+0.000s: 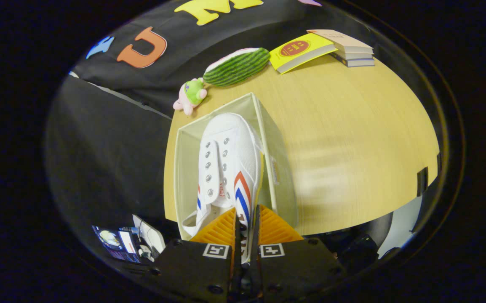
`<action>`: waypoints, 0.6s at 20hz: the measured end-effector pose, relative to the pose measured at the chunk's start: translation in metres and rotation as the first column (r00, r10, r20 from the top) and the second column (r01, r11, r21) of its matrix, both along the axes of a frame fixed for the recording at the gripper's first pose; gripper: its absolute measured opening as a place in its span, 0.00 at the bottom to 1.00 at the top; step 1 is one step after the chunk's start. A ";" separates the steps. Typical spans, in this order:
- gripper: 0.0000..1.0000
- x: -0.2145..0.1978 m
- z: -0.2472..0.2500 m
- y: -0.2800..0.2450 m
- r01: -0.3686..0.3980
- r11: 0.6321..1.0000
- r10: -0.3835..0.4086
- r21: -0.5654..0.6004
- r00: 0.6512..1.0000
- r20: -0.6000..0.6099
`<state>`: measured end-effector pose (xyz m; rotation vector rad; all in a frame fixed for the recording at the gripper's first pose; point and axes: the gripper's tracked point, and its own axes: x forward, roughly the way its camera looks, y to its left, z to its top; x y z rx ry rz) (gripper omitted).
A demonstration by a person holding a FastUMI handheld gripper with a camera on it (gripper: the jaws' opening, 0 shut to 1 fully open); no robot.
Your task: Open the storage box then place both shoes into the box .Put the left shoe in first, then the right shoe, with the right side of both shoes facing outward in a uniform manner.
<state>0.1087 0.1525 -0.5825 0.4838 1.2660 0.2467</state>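
Observation:
A white canvas shoe (226,164) with red and blue side stripes hangs toe-forward over the open translucent storage box (283,176) on the wooden table. My gripper (245,225) is shut on the shoe's heel-side wall, both fingers pressing on it. The shoe's toe reaches toward the box's far wall, and its striped side faces the right-hand wall. The box's inside is mostly hidden behind the shoe. I cannot tell whether another shoe lies under it.
Beyond the box lie a small plush toy (190,96), a watermelon-slice cushion (236,66), a yellow book (300,51) and a stack of books (350,48). The wooden table (352,139) stretches to the right. Left of the table is dark cloth; small devices (129,242) lie below.

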 end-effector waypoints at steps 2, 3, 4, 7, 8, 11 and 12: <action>0.23 0.000 -0.004 0.003 0.003 1.000 -0.003 0.010 1.000 -0.008; 0.30 0.000 -0.006 0.003 0.009 1.000 -0.009 0.008 1.000 -0.013; 0.33 -0.001 -0.008 0.002 0.006 1.000 -0.006 -0.004 1.000 -0.022; 0.39 0.002 -0.005 0.004 -0.021 0.999 0.021 -0.034 1.000 0.011; 0.41 0.004 -0.002 0.004 -0.028 0.999 0.030 -0.043 0.999 0.030; 0.46 0.018 0.011 -0.001 -0.039 0.996 0.049 -0.081 0.991 0.122; 0.44 0.024 0.018 0.003 -0.040 0.996 0.051 -0.075 0.986 0.160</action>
